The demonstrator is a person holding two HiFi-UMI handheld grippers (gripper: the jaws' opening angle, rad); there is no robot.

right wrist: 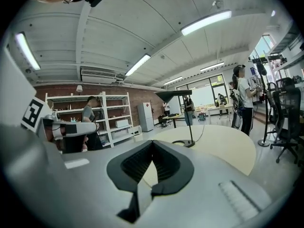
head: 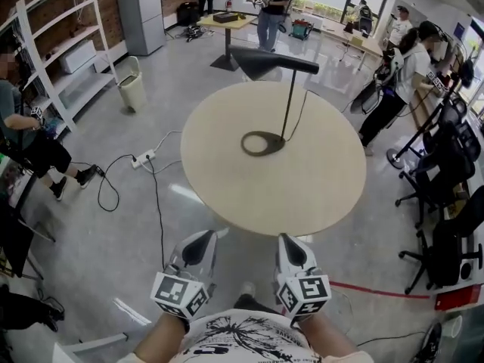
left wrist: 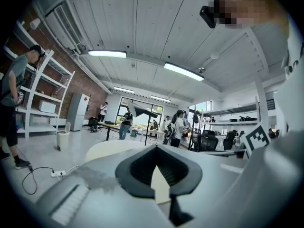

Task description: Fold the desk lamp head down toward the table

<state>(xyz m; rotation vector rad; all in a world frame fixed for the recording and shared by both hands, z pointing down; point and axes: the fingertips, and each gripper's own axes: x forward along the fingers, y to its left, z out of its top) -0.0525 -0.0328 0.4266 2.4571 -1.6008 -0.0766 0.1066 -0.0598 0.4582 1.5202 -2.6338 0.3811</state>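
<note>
The desk lamp [head: 290,100] is standing near the middle of the round table [head: 318,180], its ring base [head: 249,144] lying flat on the top, its thin stem rising upright and its dark head [head: 265,61] reaching out level (pointing toward the left of the head view). The left hand-held gripper [head: 201,240] and the right hand-held gripper [head: 287,242] are hovering side by side off the table's near edge, close to the person's torso and well apart from the lamp, each showing its jaws pressed together with nothing between them
</note>
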